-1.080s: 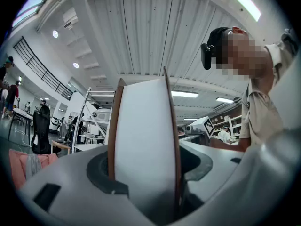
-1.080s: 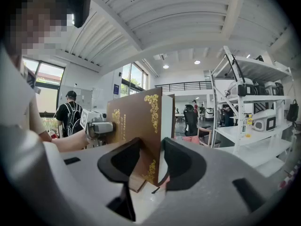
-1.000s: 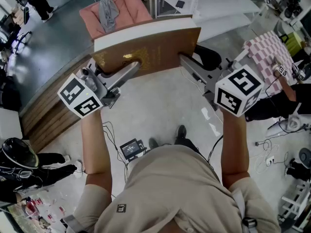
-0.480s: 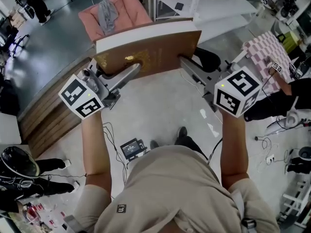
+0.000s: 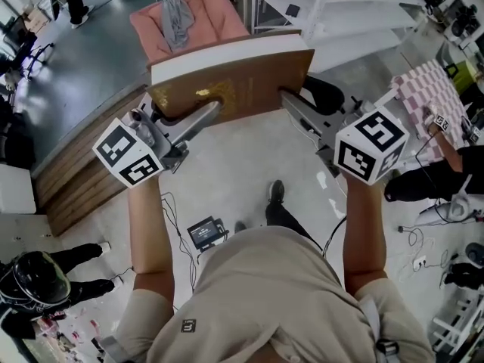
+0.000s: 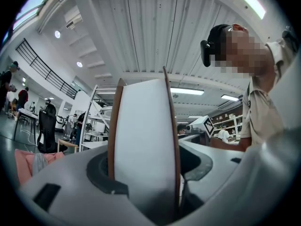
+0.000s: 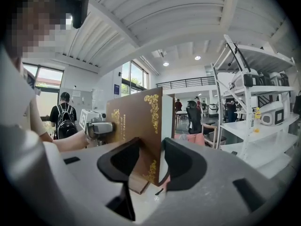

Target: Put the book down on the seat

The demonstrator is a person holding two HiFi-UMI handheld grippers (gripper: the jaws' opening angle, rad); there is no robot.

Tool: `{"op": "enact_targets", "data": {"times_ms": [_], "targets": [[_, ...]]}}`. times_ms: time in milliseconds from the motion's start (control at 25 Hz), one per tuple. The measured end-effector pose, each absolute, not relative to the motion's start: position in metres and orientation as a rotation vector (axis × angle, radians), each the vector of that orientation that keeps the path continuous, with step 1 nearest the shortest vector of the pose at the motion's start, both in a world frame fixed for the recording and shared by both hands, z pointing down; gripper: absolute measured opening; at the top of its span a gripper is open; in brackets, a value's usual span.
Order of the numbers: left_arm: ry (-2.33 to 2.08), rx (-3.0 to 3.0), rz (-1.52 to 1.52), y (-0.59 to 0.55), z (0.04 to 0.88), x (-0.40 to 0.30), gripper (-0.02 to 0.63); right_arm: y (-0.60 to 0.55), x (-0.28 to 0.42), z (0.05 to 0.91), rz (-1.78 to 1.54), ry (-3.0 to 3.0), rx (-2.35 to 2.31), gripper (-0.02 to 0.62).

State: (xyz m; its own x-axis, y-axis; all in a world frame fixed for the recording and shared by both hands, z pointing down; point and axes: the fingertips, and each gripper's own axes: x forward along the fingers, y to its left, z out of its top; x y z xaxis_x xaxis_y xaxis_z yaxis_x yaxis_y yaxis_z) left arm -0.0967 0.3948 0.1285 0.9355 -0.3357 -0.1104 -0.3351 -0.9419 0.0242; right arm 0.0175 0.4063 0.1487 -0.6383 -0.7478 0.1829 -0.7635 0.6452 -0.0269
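Aloft: book clamped at both ends, not yet on the seat

A brown book [image 5: 238, 85] with gold ornament is held in the air in front of the person. Its cover is turned toward the person and its white page edge lies on the far, upper side. The left end is gripped by the left gripper [image 5: 212, 110]. In the left gripper view, its jaws are seen closed on the two cover boards with the white pages between them. The right end is gripped by the right gripper [image 5: 291, 100]. In the right gripper view, its jaws are pressed on the front and back of the book near a lower corner.

The book is carried above a pale floor [image 5: 242, 172] and rests on nothing. A pink seat [image 5: 215, 17] is seen beyond the book, with a grey garment [image 5: 175, 17] lying on it. White shelving [image 5: 333, 6] is seen just to the right of the seat.
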Motion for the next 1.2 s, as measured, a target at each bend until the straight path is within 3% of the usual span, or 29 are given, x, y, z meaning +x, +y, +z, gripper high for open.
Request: {"op": "enact_targets", "data": {"times_ms": [680, 1200], "targets": [[-0.791, 2.98, -0.116, 0.23, 0.141, -0.035, 0.273, 0.222, 0.08, 0.165, 0.23, -2.804, 1.006, 0.158], [-0.867, 2.966, -0.13, 0.211, 0.155, -0.027, 0.275, 0.197, 0.087, 0.178, 0.207, -2.839, 0.94, 0.158]]}}
